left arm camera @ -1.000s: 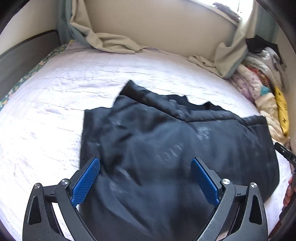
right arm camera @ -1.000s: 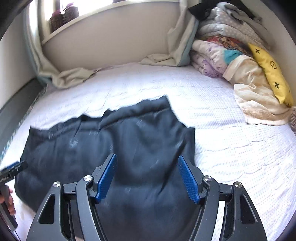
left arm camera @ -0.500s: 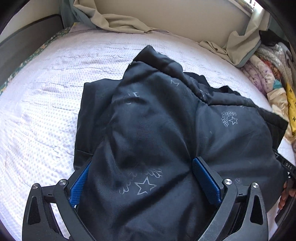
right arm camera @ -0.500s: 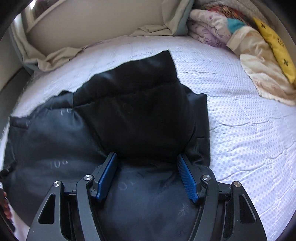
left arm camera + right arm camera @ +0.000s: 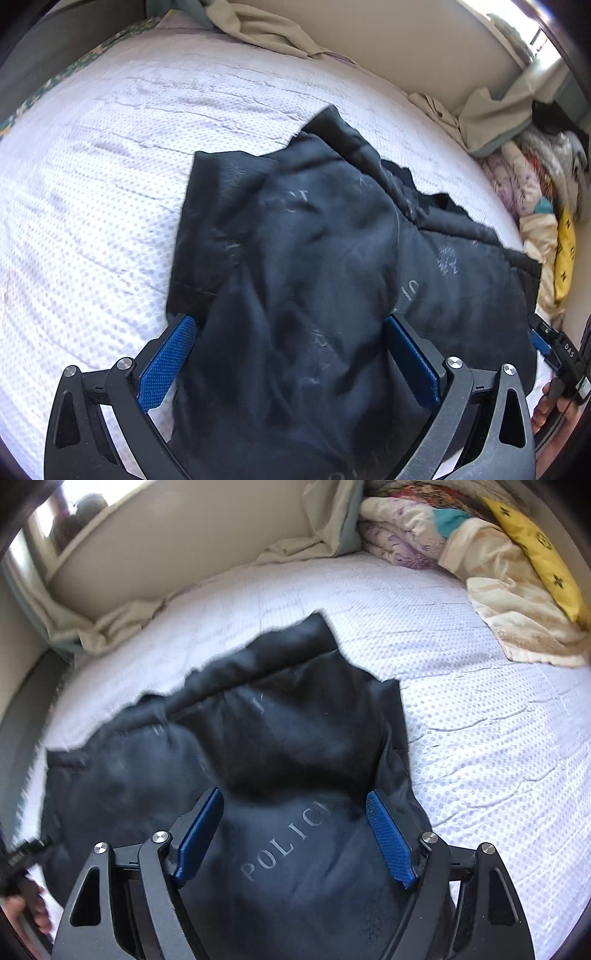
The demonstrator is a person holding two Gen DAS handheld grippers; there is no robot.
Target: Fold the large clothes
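White bedspread (image 5: 480,709) bears dark garment (image 5: 288,738) lettered "POLIC".

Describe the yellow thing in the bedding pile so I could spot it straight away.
Start at the white dotted bedspread and follow it to the heap of folded bedding against the wall. On the cream blanket lies a yellow cushion, the only bright yellow item, marked with small black crosses.

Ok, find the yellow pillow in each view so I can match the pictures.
Left wrist view: yellow pillow at the right edge, about mid-height, wedged in the bedding pile.
Right wrist view: yellow pillow at the top right, lying on the same pile.
Shared landmark: the black jacket on the bed, filling the lower middle of both.
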